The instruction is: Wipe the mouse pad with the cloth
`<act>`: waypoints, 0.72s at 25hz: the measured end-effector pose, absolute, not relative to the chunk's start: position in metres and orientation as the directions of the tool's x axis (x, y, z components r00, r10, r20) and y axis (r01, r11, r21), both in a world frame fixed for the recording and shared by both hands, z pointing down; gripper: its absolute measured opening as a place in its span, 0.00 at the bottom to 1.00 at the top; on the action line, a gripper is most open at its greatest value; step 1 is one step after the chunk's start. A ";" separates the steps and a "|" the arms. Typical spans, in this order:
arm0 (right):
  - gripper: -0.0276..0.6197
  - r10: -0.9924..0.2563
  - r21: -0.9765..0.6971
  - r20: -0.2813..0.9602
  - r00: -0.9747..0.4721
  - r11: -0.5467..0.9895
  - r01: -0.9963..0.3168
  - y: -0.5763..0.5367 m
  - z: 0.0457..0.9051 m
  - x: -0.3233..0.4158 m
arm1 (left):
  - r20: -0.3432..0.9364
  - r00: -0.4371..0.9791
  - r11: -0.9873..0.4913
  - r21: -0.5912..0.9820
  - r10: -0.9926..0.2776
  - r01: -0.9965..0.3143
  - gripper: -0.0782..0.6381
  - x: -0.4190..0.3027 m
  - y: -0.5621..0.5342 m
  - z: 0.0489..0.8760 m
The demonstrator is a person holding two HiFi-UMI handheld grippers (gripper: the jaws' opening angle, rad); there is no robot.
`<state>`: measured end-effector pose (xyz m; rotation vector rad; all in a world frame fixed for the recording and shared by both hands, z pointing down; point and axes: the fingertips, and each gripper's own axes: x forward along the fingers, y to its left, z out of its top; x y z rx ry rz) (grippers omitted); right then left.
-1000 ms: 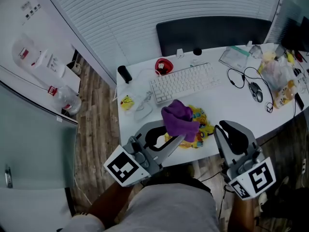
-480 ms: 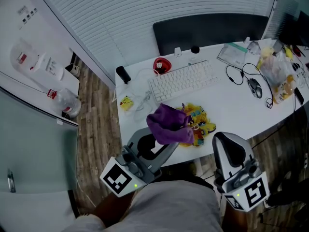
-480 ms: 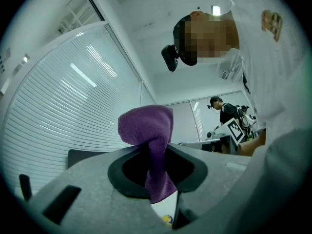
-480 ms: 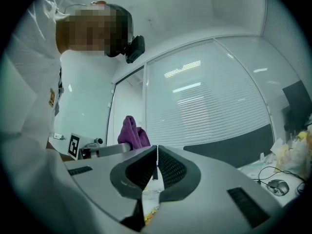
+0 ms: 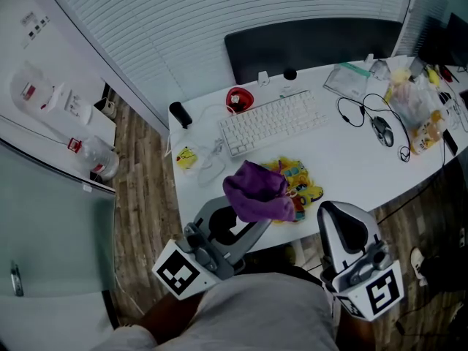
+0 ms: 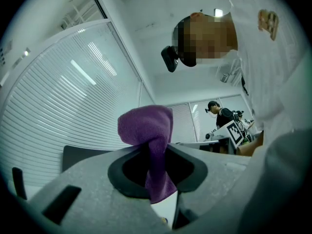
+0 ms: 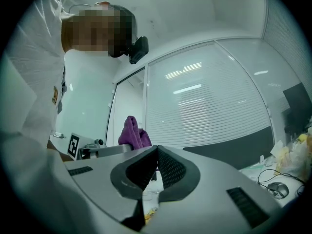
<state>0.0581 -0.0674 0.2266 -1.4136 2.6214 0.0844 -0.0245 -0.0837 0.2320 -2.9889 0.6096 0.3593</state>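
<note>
Looking down, head view: left tool [image 5: 245, 224] grips the purple cloth [image 5: 254, 190], bunched at its tips, near front edge of the white bench [image 5: 351, 163]. From this angle the cloth overlaps the left side of the yellow mouse pad [image 5: 301, 183]; can't tell if they touch. Pad lies just in front of the keyboard [image 5: 272, 121]. Right tool [image 5: 342, 221] sits to the right, apart from cloth & pad. Mouse [image 5: 382, 131] w/ cable lies far right on bench.

Left tool view: jaws clamped on cloth [image 6: 146, 126], a fold bulging above them, a tail hanging below.

Right tool view: jaws have just been closing, now pressed together w/ nothing between. Cloth [image 7: 132, 133] shows beyond, to the left; mouse [image 7: 275, 189] low right.
</note>
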 end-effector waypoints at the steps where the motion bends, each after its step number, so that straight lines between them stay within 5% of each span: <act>1: 0.06 -0.825 -0.027 -0.169 -0.539 0.550 -0.834 -0.068 0.227 0.059 | -0.241 0.894 -0.919 -0.022 -0.377 -0.393 0.22 -0.023 -0.084 0.232; 18: 0.06 -0.843 -0.025 -0.162 -0.513 0.524 -0.852 -0.073 0.229 0.064 | -0.271 0.893 -0.925 -0.023 -0.359 -0.378 0.22 -0.017 -0.086 0.225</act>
